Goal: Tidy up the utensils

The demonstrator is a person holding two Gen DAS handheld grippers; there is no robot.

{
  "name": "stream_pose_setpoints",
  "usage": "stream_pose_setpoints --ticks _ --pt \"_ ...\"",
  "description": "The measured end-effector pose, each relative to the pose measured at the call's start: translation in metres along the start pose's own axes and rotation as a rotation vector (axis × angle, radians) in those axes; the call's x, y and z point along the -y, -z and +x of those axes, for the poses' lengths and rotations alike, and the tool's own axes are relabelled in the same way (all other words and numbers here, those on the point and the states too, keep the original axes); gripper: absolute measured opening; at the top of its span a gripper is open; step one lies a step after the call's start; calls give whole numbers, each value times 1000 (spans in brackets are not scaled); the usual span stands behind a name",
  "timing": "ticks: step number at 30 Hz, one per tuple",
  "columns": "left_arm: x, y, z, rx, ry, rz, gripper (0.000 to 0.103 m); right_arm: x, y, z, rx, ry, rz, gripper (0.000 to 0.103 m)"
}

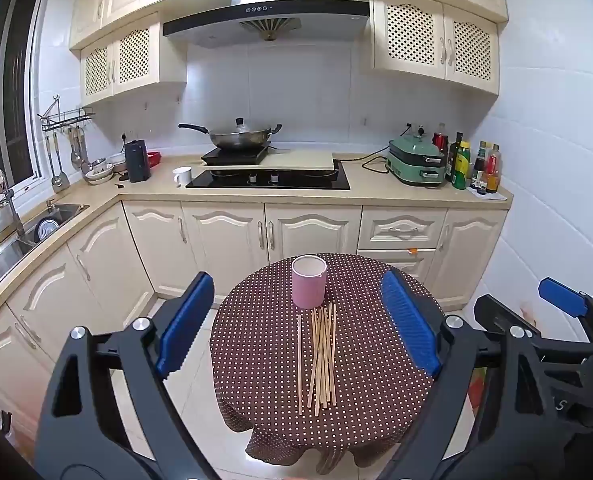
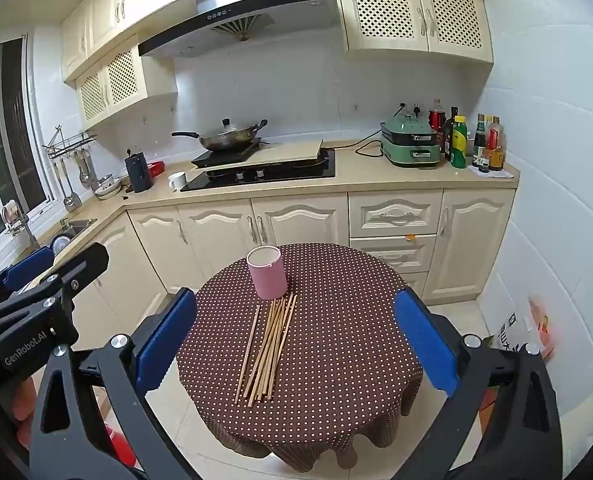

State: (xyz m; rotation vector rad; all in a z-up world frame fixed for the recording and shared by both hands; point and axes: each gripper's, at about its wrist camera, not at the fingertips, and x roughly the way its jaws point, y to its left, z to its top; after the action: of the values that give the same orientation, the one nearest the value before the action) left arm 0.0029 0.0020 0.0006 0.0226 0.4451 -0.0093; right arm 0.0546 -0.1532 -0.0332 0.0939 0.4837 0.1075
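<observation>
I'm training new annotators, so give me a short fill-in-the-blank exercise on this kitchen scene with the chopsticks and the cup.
1. The chopsticks lie flat on the round table, just in front of the ____ cup.
2. The cup stands upright and holds ____ chopsticks.
3. The left gripper and the right gripper both have their jaws ____.
4. The tablecloth is brown with white ____.

Missing words: pink; no; open; dots

left gripper (image 2: 30,260) body reads "genrobot.ai" (white lettering)
</observation>
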Motion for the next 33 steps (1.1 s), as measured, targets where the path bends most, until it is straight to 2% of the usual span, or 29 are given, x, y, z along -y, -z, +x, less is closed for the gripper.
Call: stream_pose_setpoints --ticks 18,22,33 --pt "3 3 0 -13 3 2 84 0 -1 -4 -10 -6 2 95" --pt "6 4 0 -15 4 8 79 -4 -3 -3 -13 -6 -10 95" --pt "4 5 1 -20 4 0 78 -3 -5 -2 -22 -13 -8 95"
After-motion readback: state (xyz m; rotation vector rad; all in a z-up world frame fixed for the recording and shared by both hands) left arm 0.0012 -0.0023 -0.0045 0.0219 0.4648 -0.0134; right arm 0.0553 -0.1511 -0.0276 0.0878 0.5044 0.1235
